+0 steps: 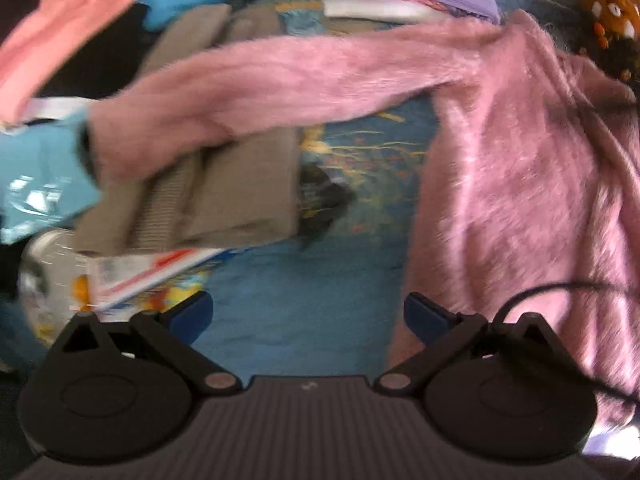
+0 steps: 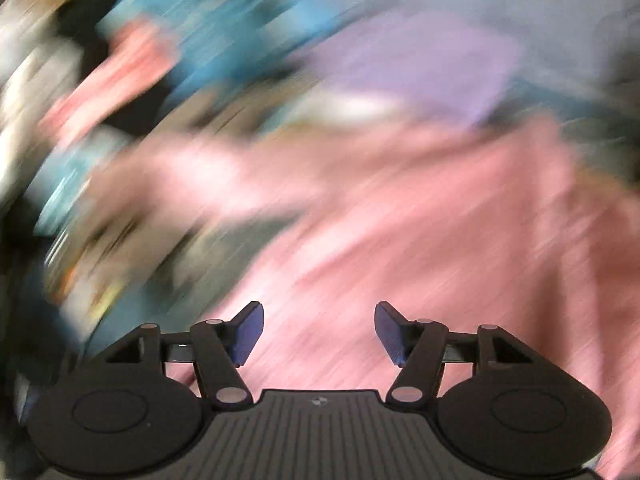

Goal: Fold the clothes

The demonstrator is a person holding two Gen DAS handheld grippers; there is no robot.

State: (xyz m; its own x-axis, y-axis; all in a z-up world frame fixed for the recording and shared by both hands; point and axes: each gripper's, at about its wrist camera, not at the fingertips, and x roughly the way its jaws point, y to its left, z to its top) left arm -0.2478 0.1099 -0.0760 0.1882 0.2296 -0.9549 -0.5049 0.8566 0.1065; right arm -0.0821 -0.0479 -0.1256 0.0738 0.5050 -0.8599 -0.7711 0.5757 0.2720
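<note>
Because the fluffy pink sweater (image 1: 520,168) is thick, soft and limp, I judge it light but floppy: it will sag and slide from any single grip, so its cuff and hem edges look like the best holds. From the left of the left wrist view, its sleeve (image 1: 248,92) stretches from the cuff over a folded grey-brown garment (image 1: 224,196) to the body at right, lying on the blue bedspread (image 1: 296,308). The left gripper (image 1: 308,316) hangs wide open and empty; the right gripper (image 2: 319,332), over the blurred pink fabric, also stands open, holding nothing.
</note>
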